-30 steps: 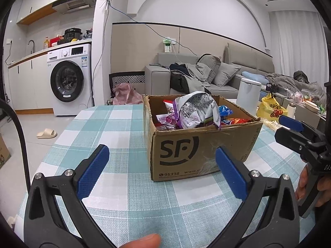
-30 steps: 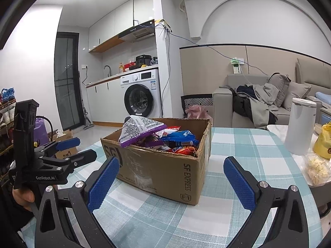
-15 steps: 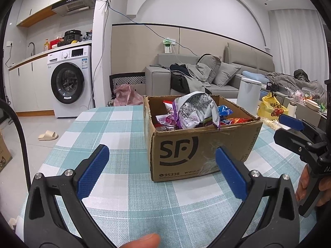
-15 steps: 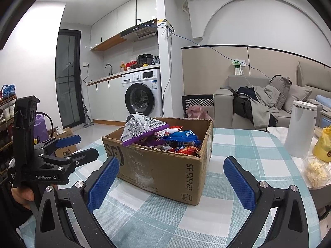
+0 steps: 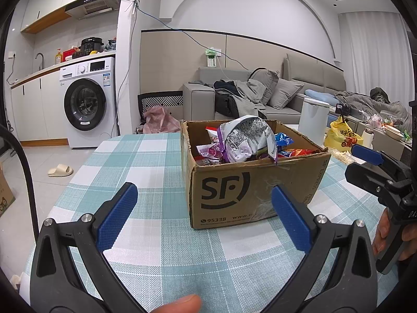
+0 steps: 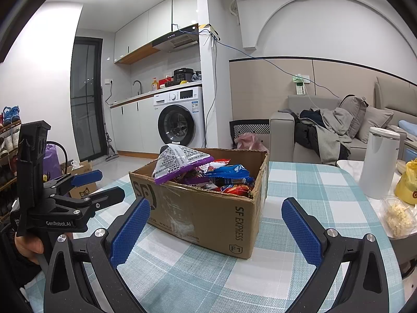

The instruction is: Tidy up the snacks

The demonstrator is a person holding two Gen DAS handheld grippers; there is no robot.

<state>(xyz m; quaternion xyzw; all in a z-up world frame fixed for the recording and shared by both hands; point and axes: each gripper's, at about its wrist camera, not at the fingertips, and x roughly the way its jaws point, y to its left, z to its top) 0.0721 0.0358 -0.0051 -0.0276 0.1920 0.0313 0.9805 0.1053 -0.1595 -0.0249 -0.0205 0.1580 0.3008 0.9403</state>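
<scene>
Checked teal tablecloth (image 5: 146,161) under SF cardboard box (image 5: 250,195) heaped with snack packets (image 5: 245,140). Left gripper (image 5: 203,214) and right gripper (image 6: 213,227) both spread wide, empty, just short of box.

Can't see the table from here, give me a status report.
Left gripper open, empty. Right gripper open, empty. Cardboard box full of snack packets, untouched. Nothing in the way.
</scene>
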